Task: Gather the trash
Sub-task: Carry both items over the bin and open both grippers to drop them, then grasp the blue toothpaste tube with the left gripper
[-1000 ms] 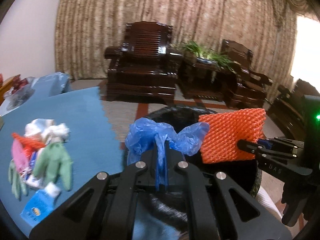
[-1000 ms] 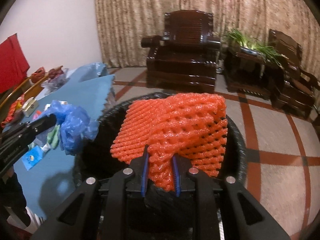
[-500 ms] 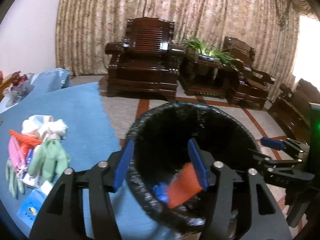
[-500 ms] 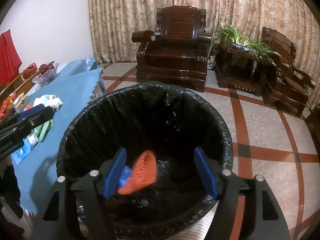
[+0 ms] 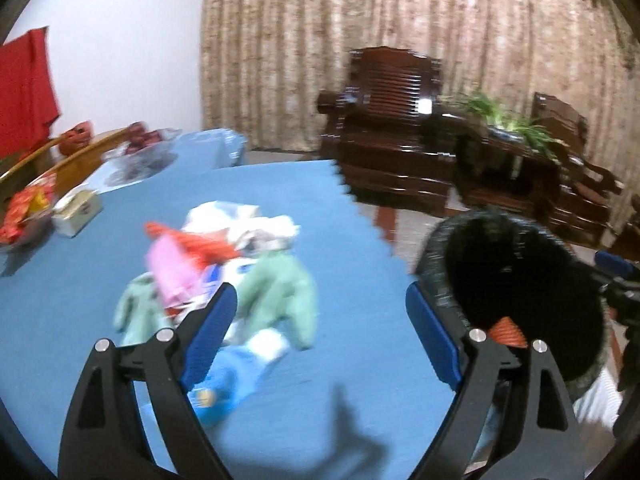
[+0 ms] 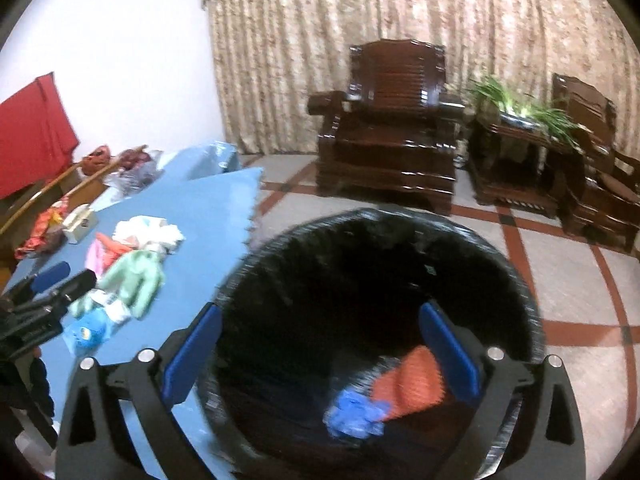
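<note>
Over the blue table [image 5: 80,320], beside the bin [image 6: 520,304] already holding the orange net [image 6: 412,380] and blue glove [image 6: 356,412], our empty left gripper [image 5: 320,328] and right gripper [image 6: 320,344] are opening, so we should approach the trash pile [image 5: 224,264] slowly and grip one loose piece.

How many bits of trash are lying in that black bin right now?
2 show: an orange foam net against the bin's near right side, and a crumpled blue glove beside it on its left. The bin's dark bottom could hide more.

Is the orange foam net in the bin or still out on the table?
In: orange foam net lies at the bin's bottom beside a blue glove.
</note>
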Motion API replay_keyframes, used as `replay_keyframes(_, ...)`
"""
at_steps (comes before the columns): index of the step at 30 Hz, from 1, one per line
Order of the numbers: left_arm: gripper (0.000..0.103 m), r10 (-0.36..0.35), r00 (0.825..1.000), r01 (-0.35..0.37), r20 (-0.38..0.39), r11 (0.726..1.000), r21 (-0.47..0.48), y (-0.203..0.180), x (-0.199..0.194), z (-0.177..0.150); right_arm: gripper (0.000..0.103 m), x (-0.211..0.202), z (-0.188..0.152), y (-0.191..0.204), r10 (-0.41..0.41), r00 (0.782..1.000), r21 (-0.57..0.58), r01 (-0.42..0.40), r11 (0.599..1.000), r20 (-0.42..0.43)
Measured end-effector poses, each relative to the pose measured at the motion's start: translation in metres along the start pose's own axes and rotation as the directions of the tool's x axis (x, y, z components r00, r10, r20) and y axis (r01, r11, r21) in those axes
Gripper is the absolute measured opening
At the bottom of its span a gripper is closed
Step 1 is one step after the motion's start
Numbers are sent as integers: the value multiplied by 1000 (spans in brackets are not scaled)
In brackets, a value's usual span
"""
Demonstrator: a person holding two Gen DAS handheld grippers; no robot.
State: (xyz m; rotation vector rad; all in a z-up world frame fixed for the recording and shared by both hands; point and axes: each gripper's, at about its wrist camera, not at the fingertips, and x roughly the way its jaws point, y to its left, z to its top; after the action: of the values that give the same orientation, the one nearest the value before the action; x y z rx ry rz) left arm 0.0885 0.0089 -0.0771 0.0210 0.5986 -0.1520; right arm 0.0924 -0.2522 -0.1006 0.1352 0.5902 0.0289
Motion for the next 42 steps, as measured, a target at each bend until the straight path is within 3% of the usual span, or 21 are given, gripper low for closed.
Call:
replay_keyframes(4, 84, 74, 997, -75, -33, 997, -35, 37, 2, -10, 97, 7, 2, 33, 69, 997, -35, -69, 997, 14)
replay_keyframes(10, 83, 129, 989, -134, -76, 989, -58, 71, 5, -25, 97, 19, 1, 78, 163, 987, -66, -162, 985, 14)
replay_keyframes(17, 83, 152, 980, -163, -128, 983, -85, 96, 12, -46, 92, 36, -13, 121, 236, 971, -126, -239, 963, -40)
replay_keyframes(25, 78, 127, 974, -151, -190, 982, -118, 104, 23, -66, 90, 50, -24, 137, 233, 969, -174, -245, 954, -85)
replay_keyframes(31, 65, 62, 970, -100, -234, 983, -152, 101, 34, -74, 90, 53, -27, 141, 224, 970, -198, -238, 951, -93)
replay_keyframes(42, 26, -28, 970, -16, -242, 984, -178, 84, 33, -77, 90, 54, -29, 142, 217, 972, -210, -233, 950, -96)
